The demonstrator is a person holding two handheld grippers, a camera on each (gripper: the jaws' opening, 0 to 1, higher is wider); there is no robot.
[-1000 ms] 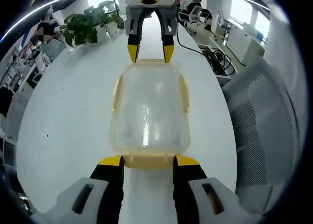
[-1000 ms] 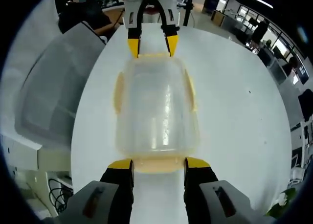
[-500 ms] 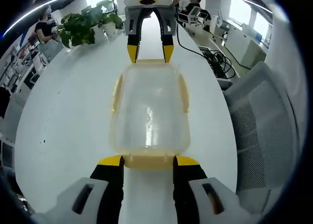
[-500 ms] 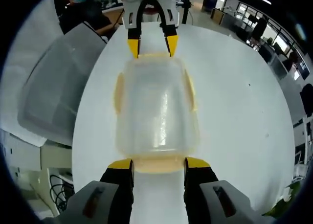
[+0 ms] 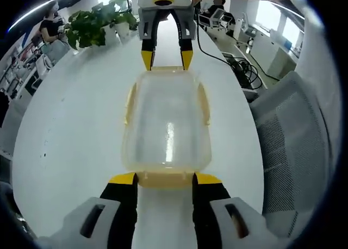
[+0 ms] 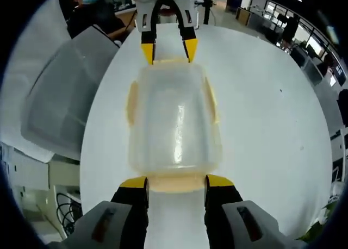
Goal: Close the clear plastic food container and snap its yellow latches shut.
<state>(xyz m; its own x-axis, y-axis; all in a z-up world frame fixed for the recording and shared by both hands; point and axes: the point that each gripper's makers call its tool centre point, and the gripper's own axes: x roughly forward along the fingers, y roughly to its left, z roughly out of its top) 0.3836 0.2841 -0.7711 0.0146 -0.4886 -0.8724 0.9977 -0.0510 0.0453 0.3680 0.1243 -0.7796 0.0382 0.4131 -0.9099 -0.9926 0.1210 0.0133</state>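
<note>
The clear plastic food container (image 5: 166, 124) on the white worktop (image 5: 70, 129) is flanked at 6 and 12 o'clock by the released fingers of the left gripper (image 5: 163, 179) and the right gripper (image 6: 175, 182).

You have a white table (image 5: 70, 140) under the work, its bare top running out on both sides. At its far end in the left gripper view stands a leafy potted plant (image 5: 95, 26). Beside the table you see a grey mesh-backed chair (image 5: 296, 135), which appears again in the right gripper view (image 6: 65, 97). Black cables (image 5: 239, 61) lie tangled just off the table edge. A person (image 5: 51, 23) sits in the background near the plant, among office desks.
</note>
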